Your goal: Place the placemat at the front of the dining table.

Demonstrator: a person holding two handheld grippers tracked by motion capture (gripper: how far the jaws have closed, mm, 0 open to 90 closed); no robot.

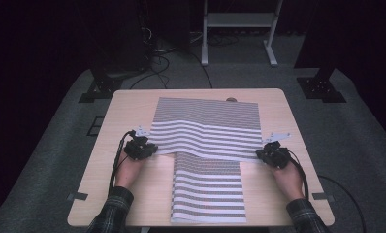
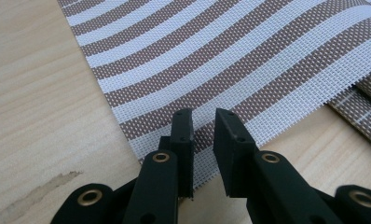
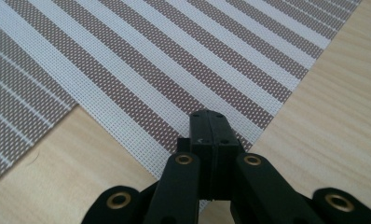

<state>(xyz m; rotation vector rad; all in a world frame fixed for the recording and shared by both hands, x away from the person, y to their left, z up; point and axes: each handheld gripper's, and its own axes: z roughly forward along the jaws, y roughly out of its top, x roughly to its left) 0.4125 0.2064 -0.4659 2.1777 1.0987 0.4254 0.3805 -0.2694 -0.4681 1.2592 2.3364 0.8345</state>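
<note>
High view: near striped mat [image 1: 209, 190] lies flat at table [image 1: 133, 116] front edge. Beyond it, wide striped mat [image 1: 205, 133] spans across, overlapping its far end. Left gripper [image 1: 141, 148] at wide mat's near-left corner, jaws parted astride the edge. Right gripper [image 1: 272, 155] clamped on near-right corner. White frame legs [image 1: 237, 29] on floor behind.

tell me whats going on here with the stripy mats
A person at a wooden table works two hand-held grippers on a striped woven mat that lies across a second striped mat. The right gripper is shut on the upper mat's near corner. The left gripper sits at the opposite near corner, its jaws slightly apart.
</note>
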